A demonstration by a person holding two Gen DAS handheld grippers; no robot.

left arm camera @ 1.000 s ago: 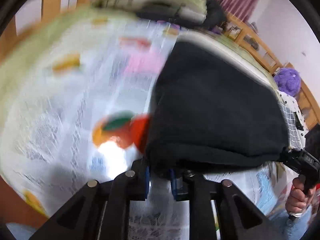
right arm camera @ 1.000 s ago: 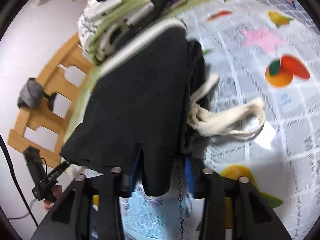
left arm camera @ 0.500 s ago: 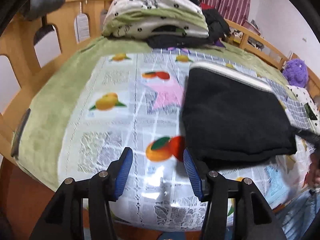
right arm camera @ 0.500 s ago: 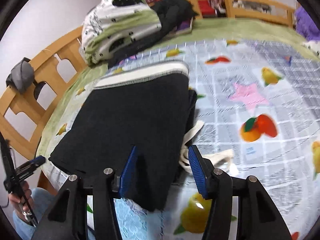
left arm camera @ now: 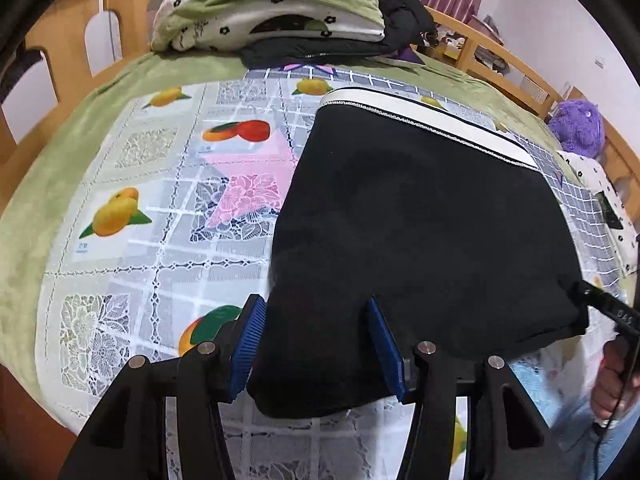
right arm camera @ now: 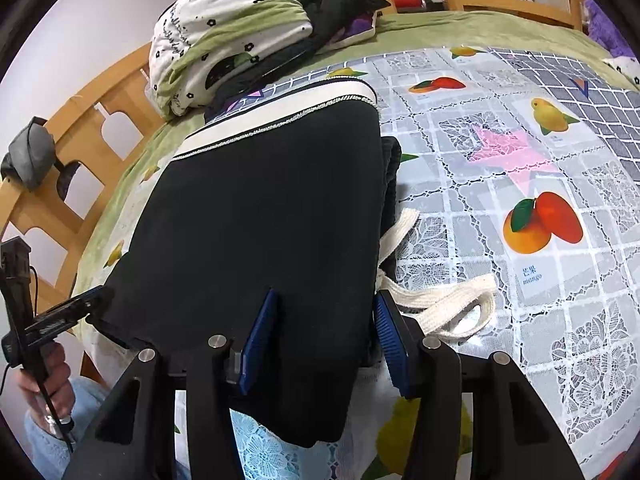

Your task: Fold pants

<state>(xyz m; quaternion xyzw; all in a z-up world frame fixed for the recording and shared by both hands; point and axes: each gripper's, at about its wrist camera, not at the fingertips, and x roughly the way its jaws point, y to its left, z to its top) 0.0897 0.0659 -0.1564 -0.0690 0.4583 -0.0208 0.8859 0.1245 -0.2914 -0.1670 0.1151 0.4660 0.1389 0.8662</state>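
Black pants [left arm camera: 420,232], folded, white waistband at 12 o'clock on the bed's fruit-print cover [left arm camera: 160,216]: left gripper [left arm camera: 316,344] and right gripper [right arm camera: 324,340] fingers half-open astride near hem, gripping nothing; judged next, square the hem edge, tuck drawstring [right arm camera: 436,300] at 3 o'clock; cover bare toward 9 o'clock.

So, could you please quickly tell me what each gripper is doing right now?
Left gripper: open, over the near edge of the black pants, not gripping.
Right gripper: open, also over the pants' edge.
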